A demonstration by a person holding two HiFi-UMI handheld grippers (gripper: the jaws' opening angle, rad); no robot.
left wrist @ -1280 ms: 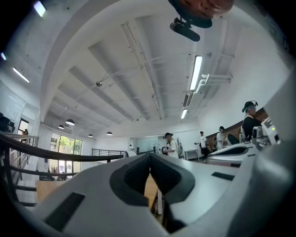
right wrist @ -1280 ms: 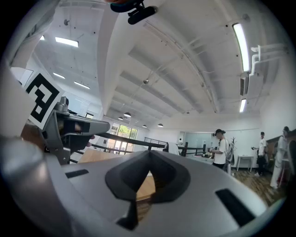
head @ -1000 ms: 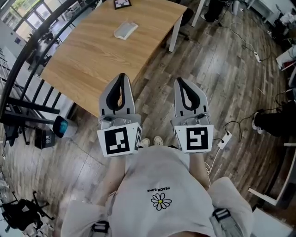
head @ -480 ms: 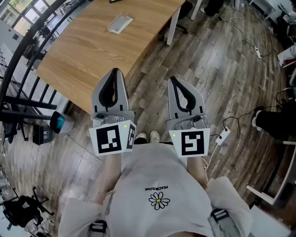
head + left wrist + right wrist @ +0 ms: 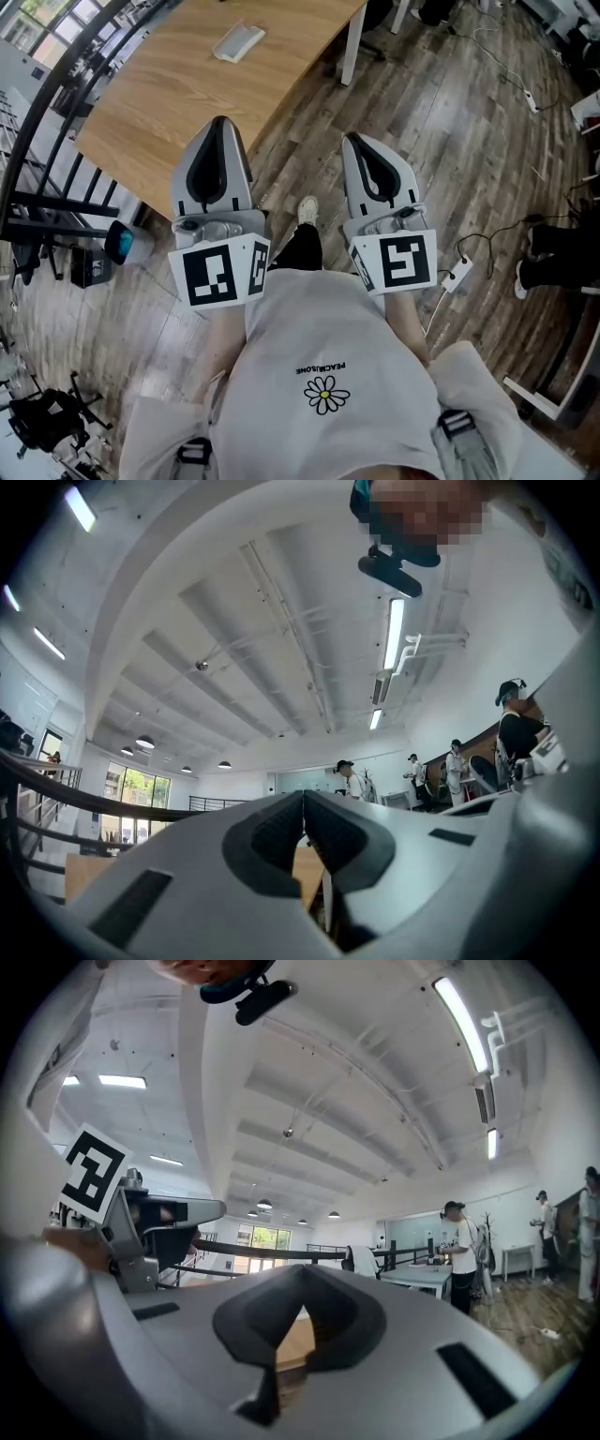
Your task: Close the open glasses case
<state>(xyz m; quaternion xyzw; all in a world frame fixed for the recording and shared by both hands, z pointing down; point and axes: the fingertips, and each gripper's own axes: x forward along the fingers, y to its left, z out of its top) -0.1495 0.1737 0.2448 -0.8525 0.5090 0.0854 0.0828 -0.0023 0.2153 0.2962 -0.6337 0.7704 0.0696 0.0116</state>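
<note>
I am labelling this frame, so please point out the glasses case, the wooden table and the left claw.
glasses case (image 5: 238, 42), head view, middle of its pale surface.
wooden table (image 5: 178, 103), head view, bare wood of its top.
left claw (image 5: 220, 124), head view, where its closed tips meet.

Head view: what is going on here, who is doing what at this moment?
A person stands on the wooden floor, holding the left gripper and the right gripper out in front, both with jaws together and nothing between them. The glasses case lies on the far part of the wooden table, untouched, well apart from both grippers. The closing has not yet begun.
</note>
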